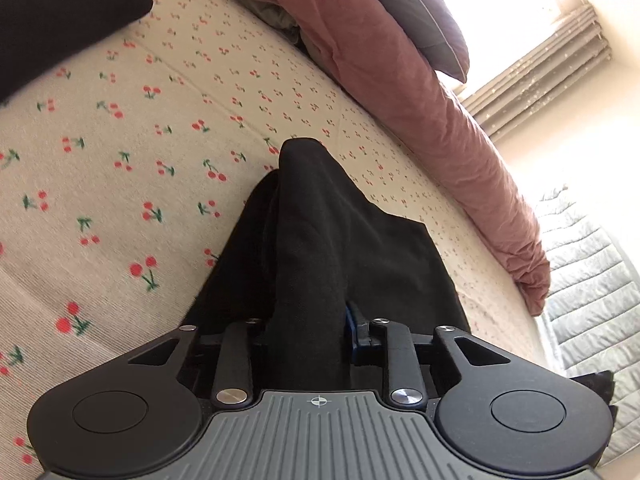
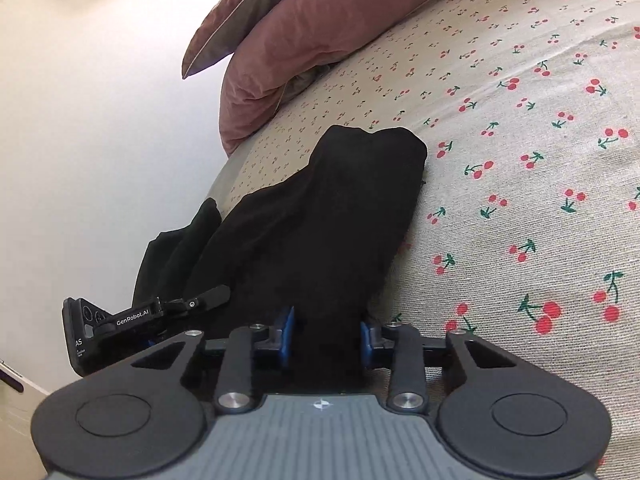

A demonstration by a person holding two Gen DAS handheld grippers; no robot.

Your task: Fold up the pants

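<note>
The black pants (image 1: 320, 248) lie partly on a cherry-print bedspread (image 1: 120, 152). My left gripper (image 1: 308, 336) is shut on a bunched fold of the pants, with the cloth running up between the blue pads (image 1: 351, 320). My right gripper (image 2: 326, 336) is shut on another part of the black pants (image 2: 332, 216), the fabric pinched between its blue pads (image 2: 287, 328). The left gripper's body (image 2: 120, 320) shows at the lower left of the right wrist view, next to the cloth. More black fabric (image 1: 60, 12) lies at the far upper left of the left wrist view.
A pink duvet (image 1: 400, 72) and a grey pillow (image 1: 420, 12) are heaped along the far side of the bed. A grey quilted cover (image 1: 592, 288) hangs at the right edge. A white wall (image 2: 80, 120) borders the bed's left side in the right wrist view.
</note>
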